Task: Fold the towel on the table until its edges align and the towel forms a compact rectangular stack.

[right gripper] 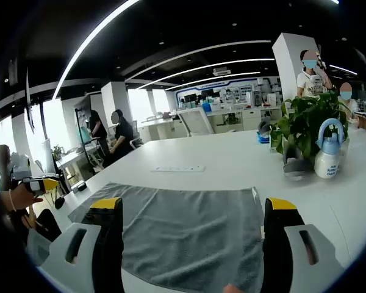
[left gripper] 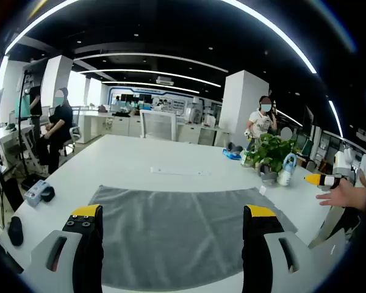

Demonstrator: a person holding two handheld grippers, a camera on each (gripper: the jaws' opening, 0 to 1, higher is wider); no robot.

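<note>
A grey towel (left gripper: 171,235) lies spread flat on the white table (left gripper: 146,155), its far edge straight and its corners out. My left gripper (left gripper: 172,213) hovers over the towel's near part, open, with its yellow-tipped jaws wide apart and nothing between them. In the right gripper view the same towel (right gripper: 183,226) lies below my right gripper (right gripper: 193,204), which is also open and empty above the cloth. A hand (left gripper: 348,195) holds the right gripper (left gripper: 324,180) at the right edge of the left gripper view. The left gripper (right gripper: 35,183) appears at the far left of the right gripper view.
A potted plant (left gripper: 271,152) and a white spray bottle (left gripper: 285,171) stand right of the towel; plant (right gripper: 305,125) and bottle (right gripper: 327,159) are near. A white power strip (left gripper: 177,171) lies beyond the towel. Small dark devices (left gripper: 39,192) sit at the left edge. People stand and sit behind.
</note>
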